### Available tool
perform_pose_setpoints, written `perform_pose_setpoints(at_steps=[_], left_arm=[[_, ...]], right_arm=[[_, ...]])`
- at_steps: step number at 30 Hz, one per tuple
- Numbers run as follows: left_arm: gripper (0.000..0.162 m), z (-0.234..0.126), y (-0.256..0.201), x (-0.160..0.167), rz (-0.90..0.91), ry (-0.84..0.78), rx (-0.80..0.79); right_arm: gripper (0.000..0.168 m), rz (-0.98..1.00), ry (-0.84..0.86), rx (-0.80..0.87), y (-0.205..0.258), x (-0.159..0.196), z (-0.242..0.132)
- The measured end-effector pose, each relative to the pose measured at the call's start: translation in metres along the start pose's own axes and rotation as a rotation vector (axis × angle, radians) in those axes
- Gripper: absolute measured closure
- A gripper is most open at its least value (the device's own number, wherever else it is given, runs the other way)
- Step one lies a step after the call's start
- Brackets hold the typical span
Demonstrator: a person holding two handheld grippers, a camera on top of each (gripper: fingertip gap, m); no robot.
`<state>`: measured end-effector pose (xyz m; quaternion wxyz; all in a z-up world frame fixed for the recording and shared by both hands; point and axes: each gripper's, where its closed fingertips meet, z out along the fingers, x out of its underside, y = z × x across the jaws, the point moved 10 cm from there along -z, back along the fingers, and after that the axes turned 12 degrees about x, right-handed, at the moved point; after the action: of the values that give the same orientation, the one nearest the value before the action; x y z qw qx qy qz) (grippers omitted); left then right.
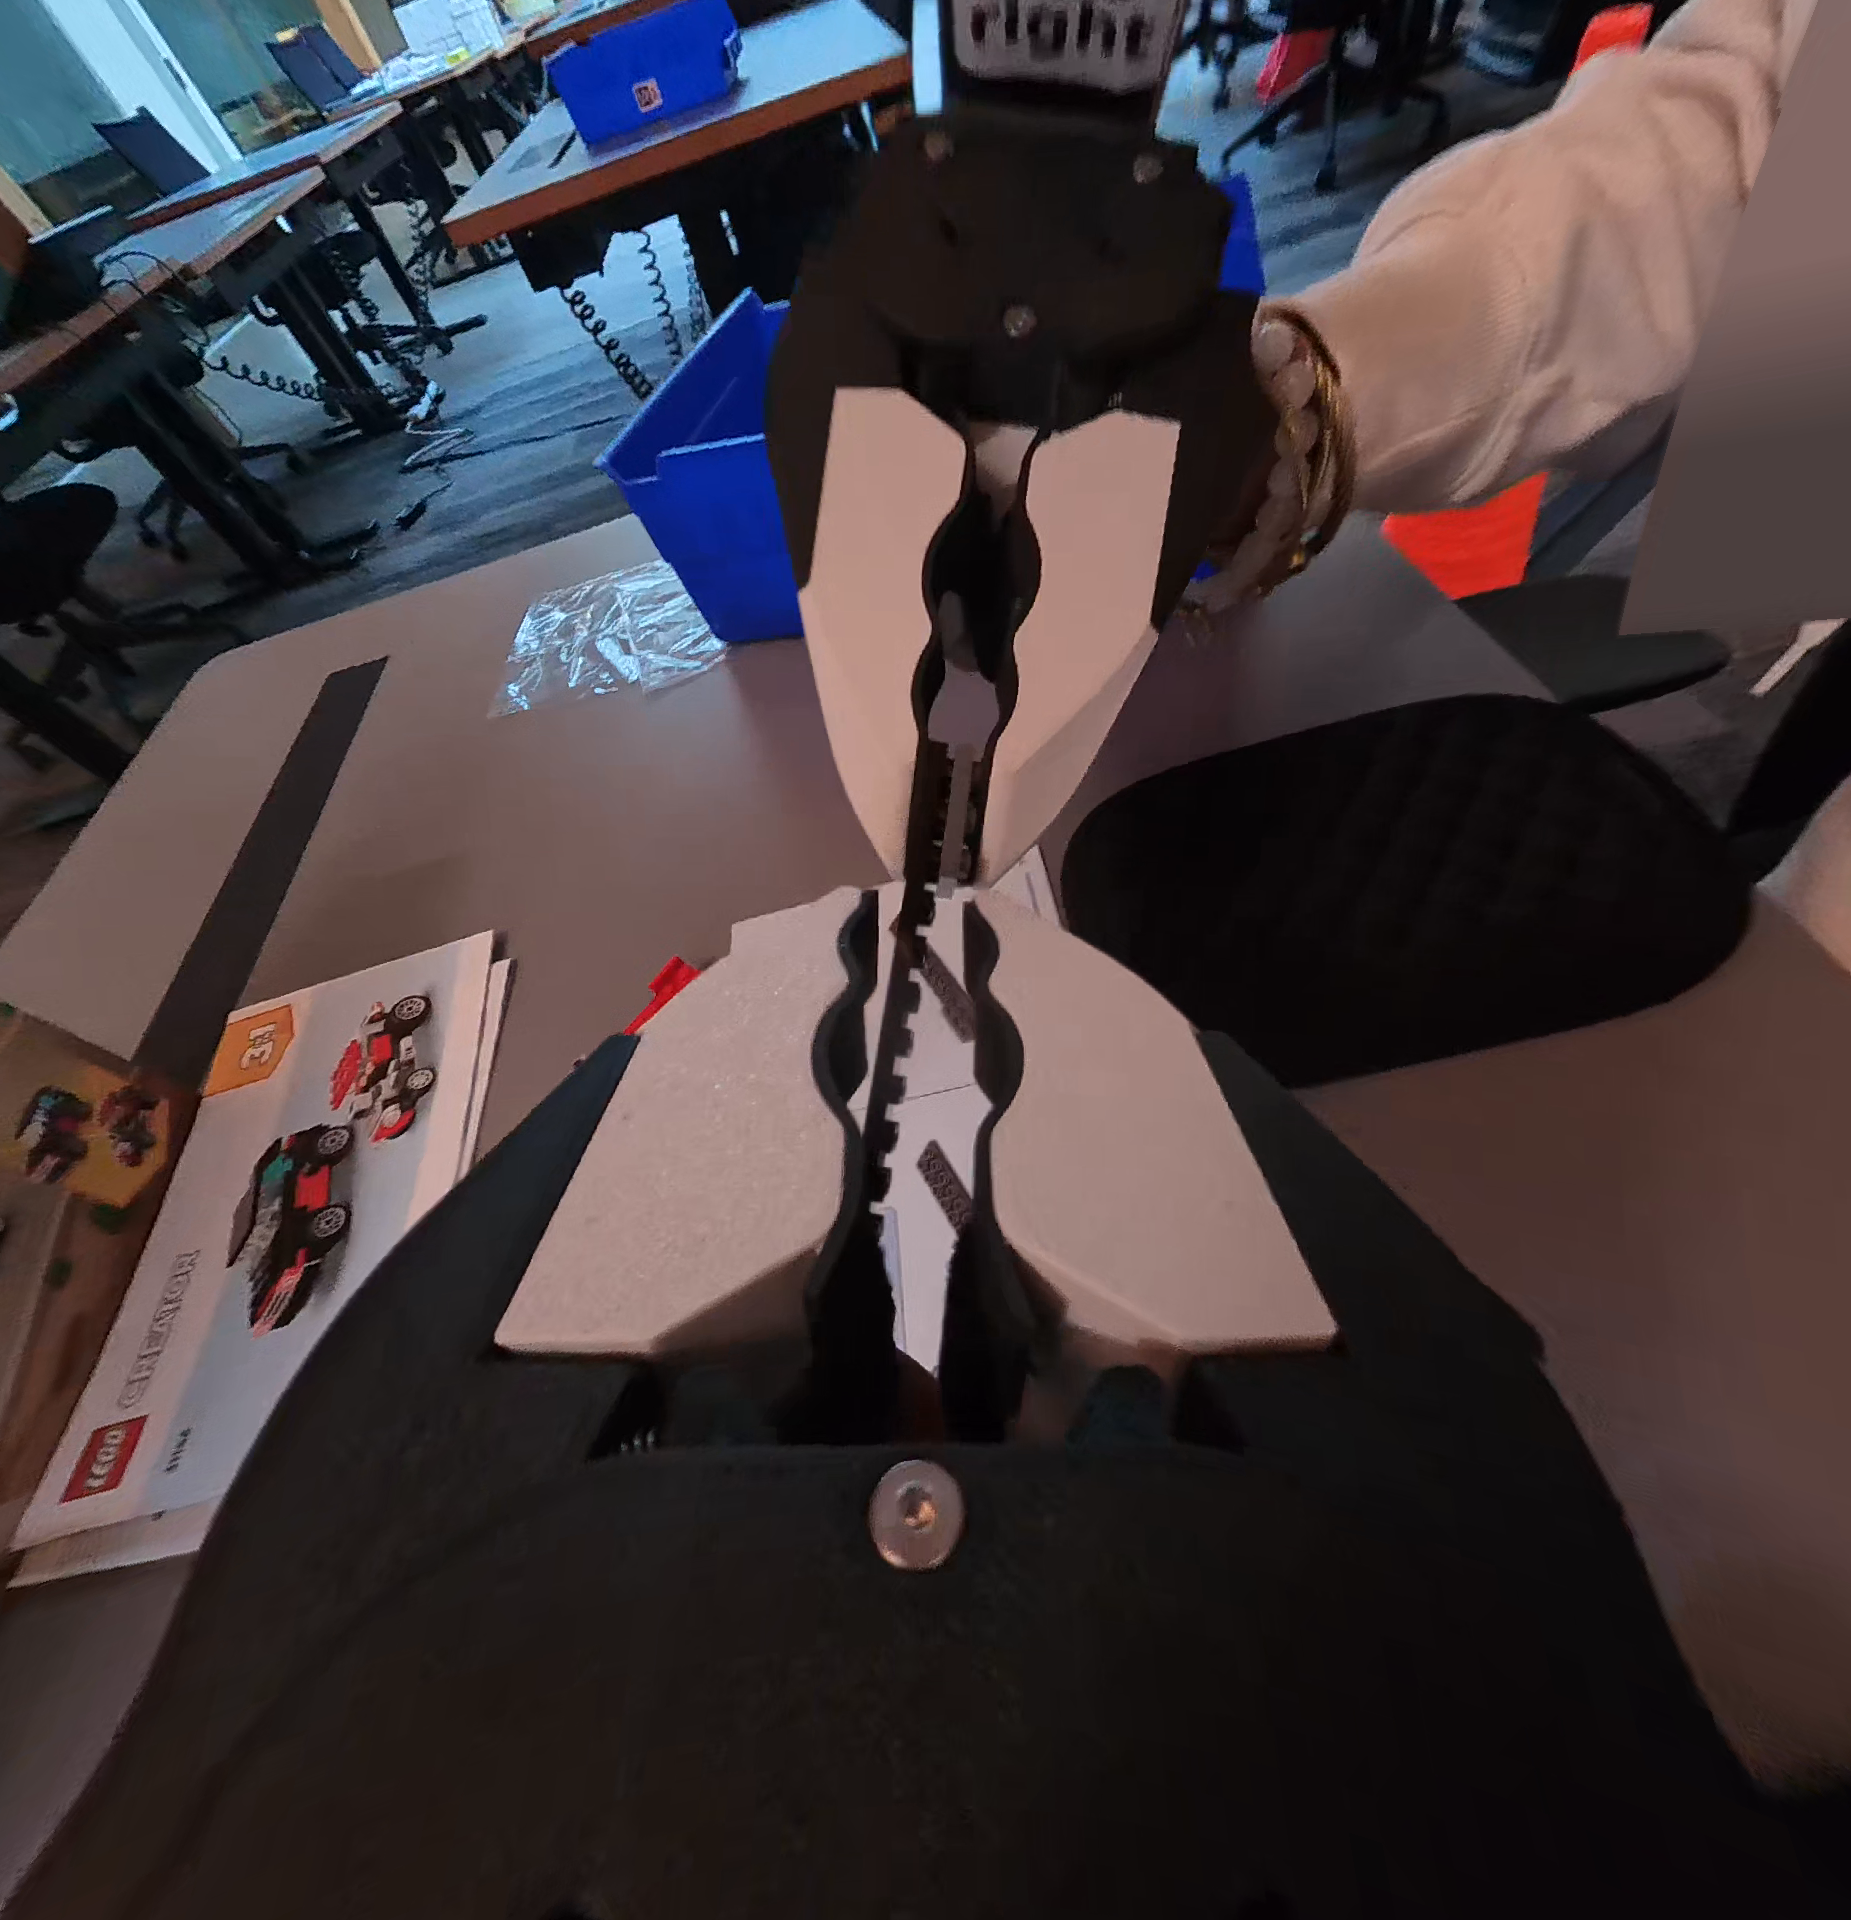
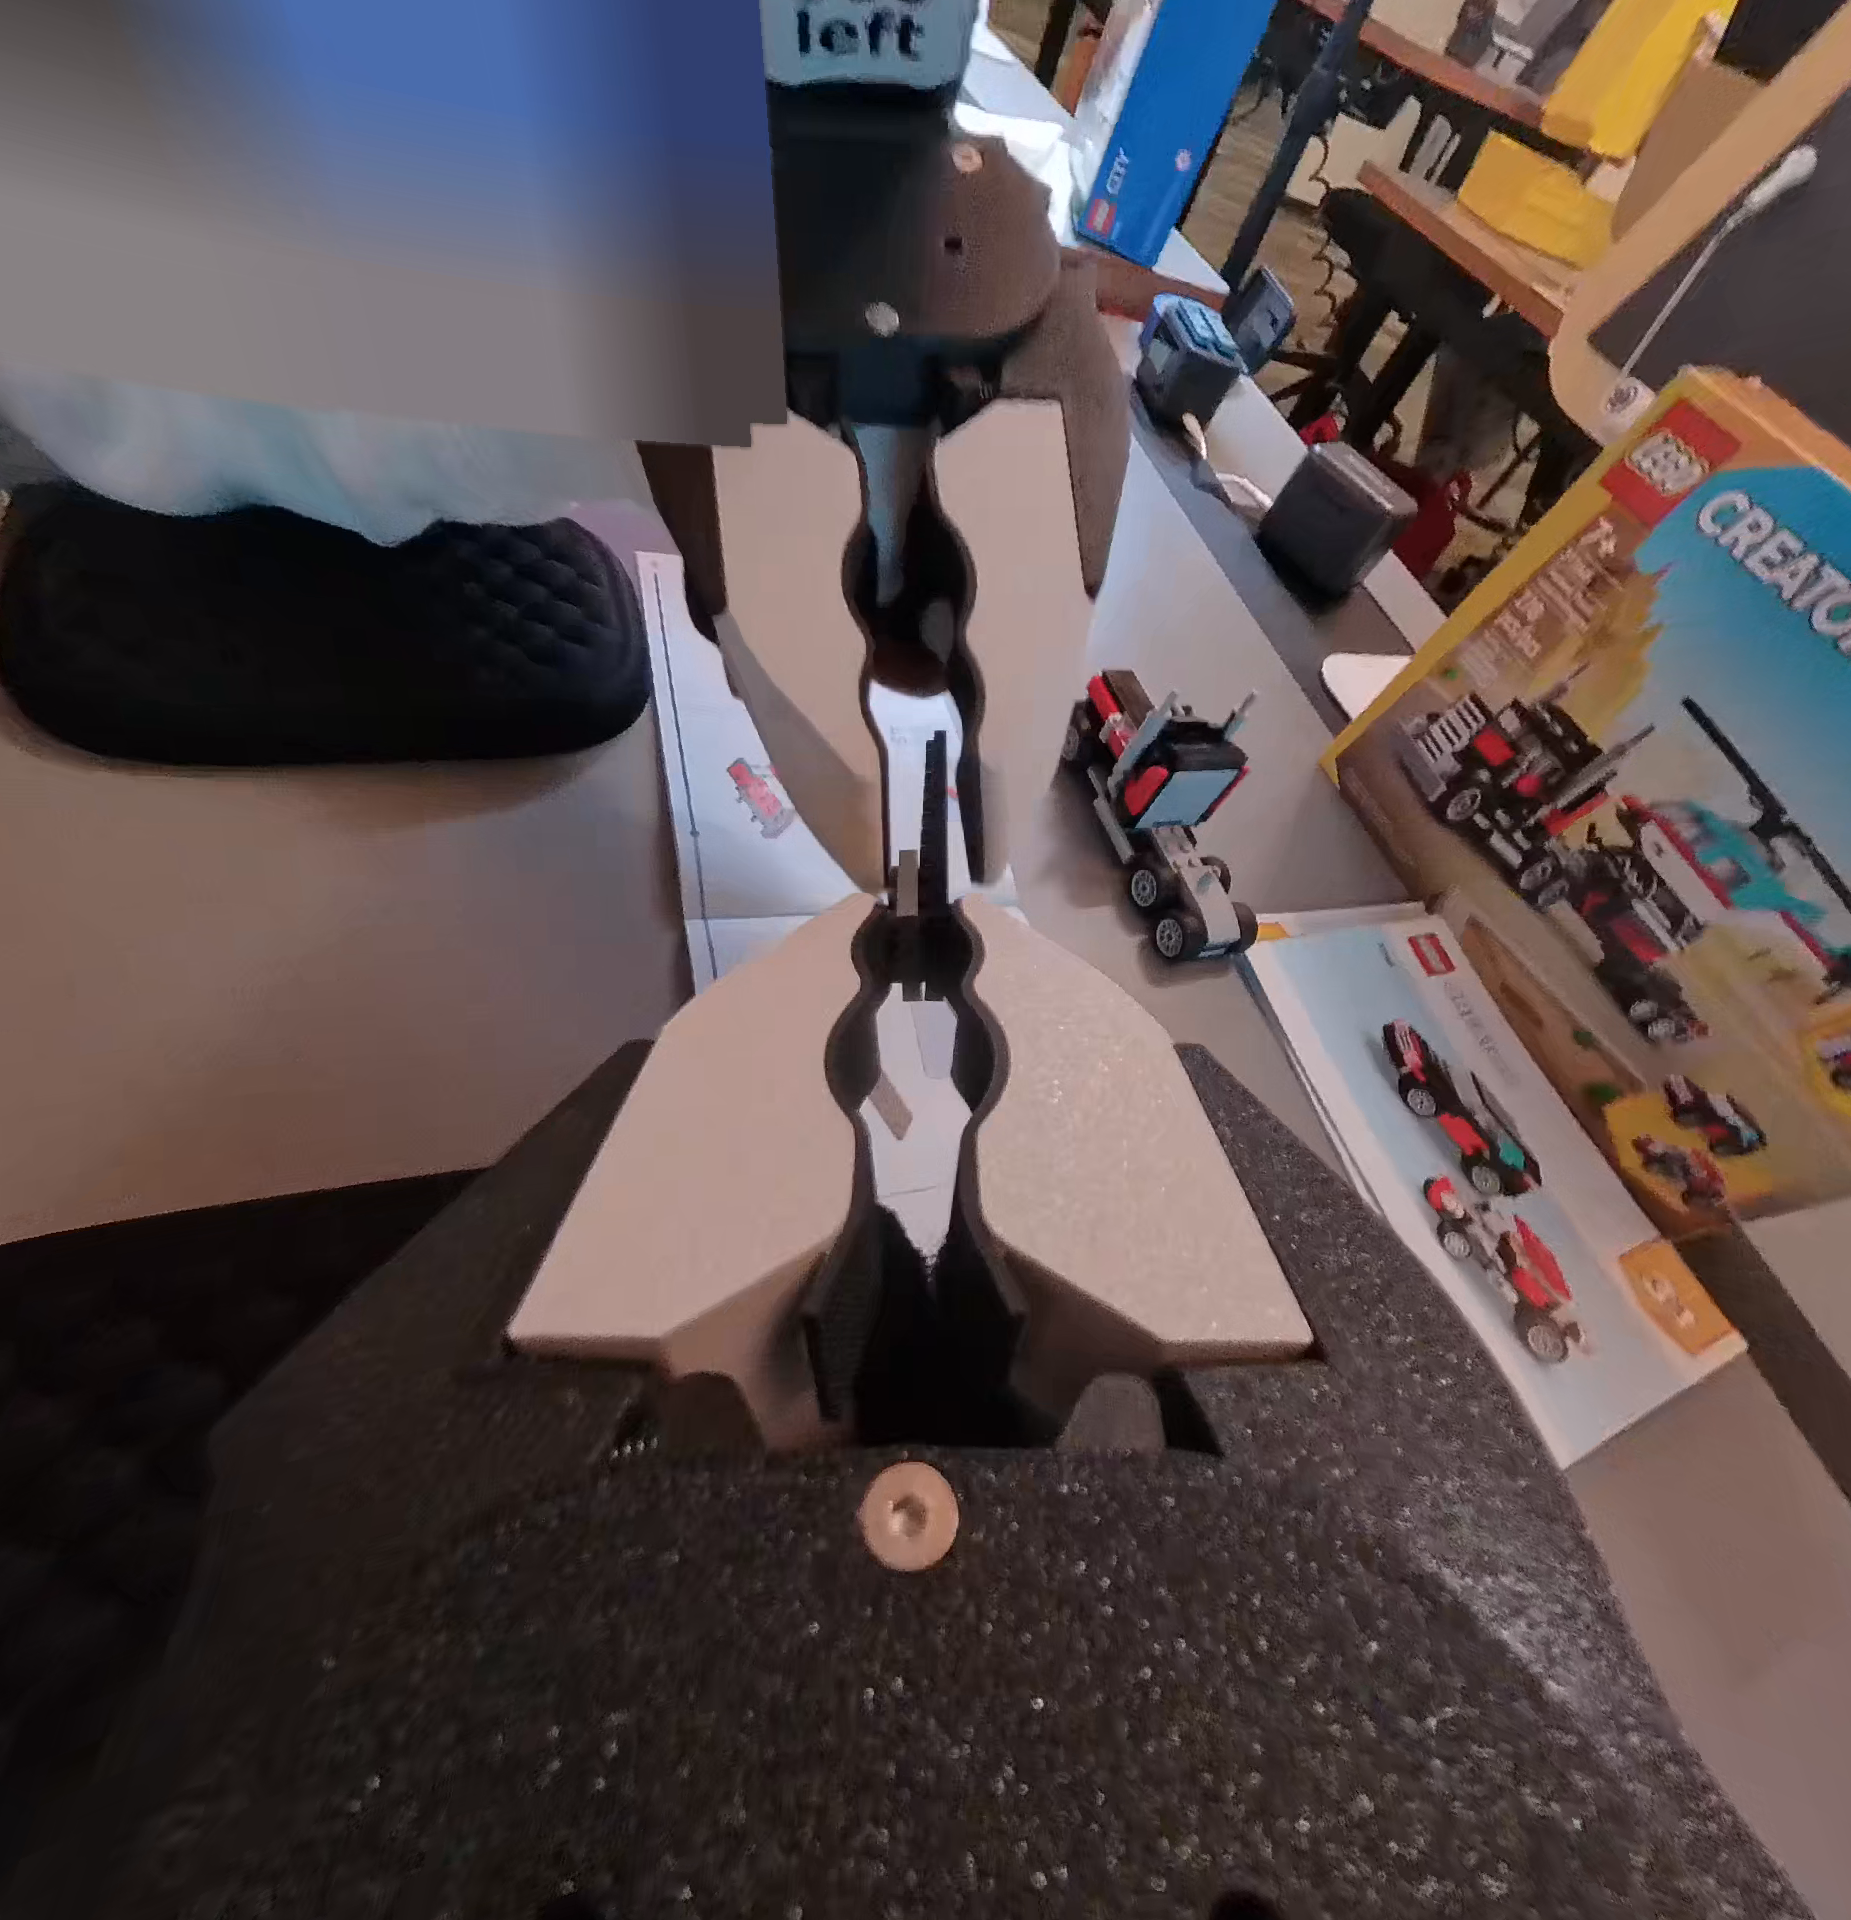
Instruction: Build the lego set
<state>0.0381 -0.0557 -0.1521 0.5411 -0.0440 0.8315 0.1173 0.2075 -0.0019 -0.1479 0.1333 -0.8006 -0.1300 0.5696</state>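
Both tongs, left point(image 1: 926, 925) and right point(image 2: 916, 920), pinch a black studded plate point(image 1: 893, 1049); blue bin's point(image 1: 692, 468) contents unseen.

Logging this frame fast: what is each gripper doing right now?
Left gripper: closed on the long black plate, held edge-on.
Right gripper: closed on the small grey piece, pressed against that plate.

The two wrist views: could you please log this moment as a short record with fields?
left tool: shut on long black studded lego plate
right tool: shut on small grey lego plate, pressed against the black plate
tools: tip to tip above the grey table
built lego truck: standing on the table
instruction booklet: flat on the table
lego box: standing beside the booklet
blue plastic bin: at the table's far edge
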Motion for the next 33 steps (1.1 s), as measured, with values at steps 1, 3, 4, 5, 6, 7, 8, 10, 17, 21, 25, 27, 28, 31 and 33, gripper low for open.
perform_pose_setpoints(at_steps=[1,3,4,5,6,7,8,10,17,21,25,27,28,31,33], left_arm=[[0.148,0.002,-0.001,0.001,0.017,0.018,-0.005],[0.151,0.003,-0.003,0.003,0.056,0.035,-0.005],[0.152,0.003,-0.003,0.004,0.074,0.038,-0.008],[0.153,0.002,-0.004,0.004,0.087,0.033,-0.008],[0.154,0.001,-0.005,0.005,0.091,0.024,-0.005],[0.155,0.000,-0.006,0.006,0.090,0.020,-0.002],[0.155,0.000,-0.008,0.007,0.098,0.028,-0.002],[0.156,0.003,-0.011,0.009,0.132,0.067,-0.025],[0.156,0.008,-0.024,0.010,0.273,0.183,-0.084],[0.143,0.003,-0.020,0.013,0.198,0.142,-0.009],[0.138,-0.002,-0.020,0.014,0.144,0.084,0.046],[0.140,-0.002,-0.020,0.016,0.160,0.096,0.024],[0.140,-0.001,-0.020,0.016,0.168,0.094,0.003],[0.144,-0.004,-0.018,0.017,0.181,0.075,-0.032],[0.149,-0.003,-0.019,0.016,0.168,0.074,-0.011]], right_arm=[[0.158,-0.015,-0.007,-0.006,0.001,-0.001,0.001],[0.158,-0.065,0.010,-0.009,0.003,-0.002,0.004],[0.158,-0.078,0.005,-0.010,0.004,-0.002,0.005],[0.158,-0.083,-0.005,-0.014,0.004,-0.002,0.005],[0.158,-0.087,-0.014,-0.018,0.005,-0.002,0.005],[0.158,-0.091,-0.017,-0.020,0.006,-0.002,0.006],[0.158,-0.102,-0.013,-0.020,0.008,-0.001,0.006],[0.158,-0.118,0.000,-0.021,0.010,0.002,0.008],[0.158,-0.098,-0.002,-0.075,0.013,0.009,0.010],[0.158,-0.199,0.002,-0.036,0.015,0.004,0.012],[0.158,-0.272,0.018,-0.040,0.016,-0.002,0.014],[0.158,-0.304,0.030,-0.036,0.018,-0.002,0.015],[0.158,-0.308,0.030,-0.038,0.018,-0.002,0.015],[0.158,-0.326,0.034,-0.025,0.020,0.000,0.016],[0.158,-0.322,0.033,-0.020,0.022,0.001,0.017]])
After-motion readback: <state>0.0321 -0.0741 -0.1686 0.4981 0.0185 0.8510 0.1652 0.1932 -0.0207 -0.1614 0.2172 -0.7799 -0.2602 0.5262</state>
